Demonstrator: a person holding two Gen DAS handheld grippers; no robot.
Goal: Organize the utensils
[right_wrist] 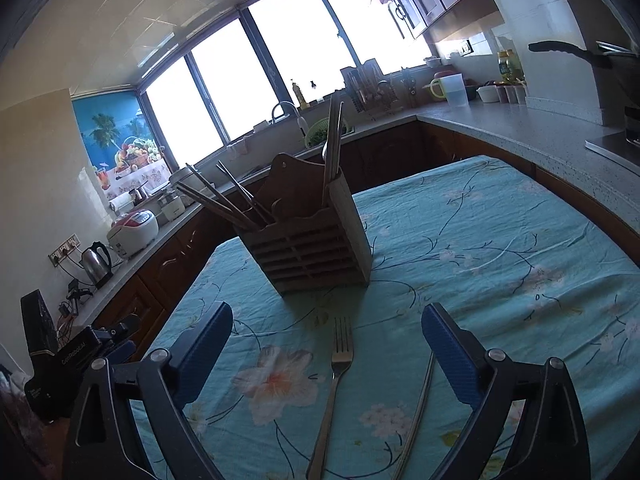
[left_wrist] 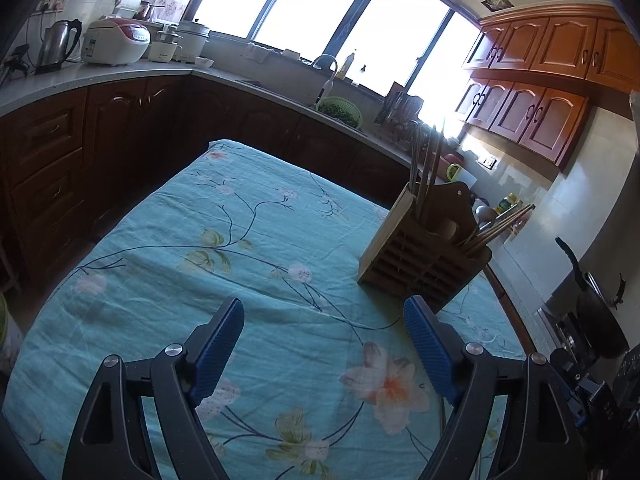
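I have both sets of jaws standing wide with nothing between the pads: my left gripper (left_wrist: 324, 344) hangs over bare cloth, my right gripper (right_wrist: 327, 344) sits just above a silver metal fork (right_wrist: 335, 392) lying tines-forward on the table (right_wrist: 500, 240), which is covered in a turquoise floral cloth. Just to the fork's right lies a second thin metal handle (right_wrist: 418, 412); I cannot tell what utensil it is. Beyond the fork's tines stands the slatted brown wooden utensil holder (right_wrist: 316, 248), already carrying chopsticks (right_wrist: 224, 200) in one compartment and upright steel pieces (right_wrist: 334, 144) in another

My worry is the pick. The fork lies flat on soft, wrinkled fabric, so closing low could pinch the cloth with it and drag the holder. The neighbouring handle is close enough that a wide closing might catch both. The thin, smooth handle could also swivel in the grip, and leaning chopsticks may block the drop into the holder
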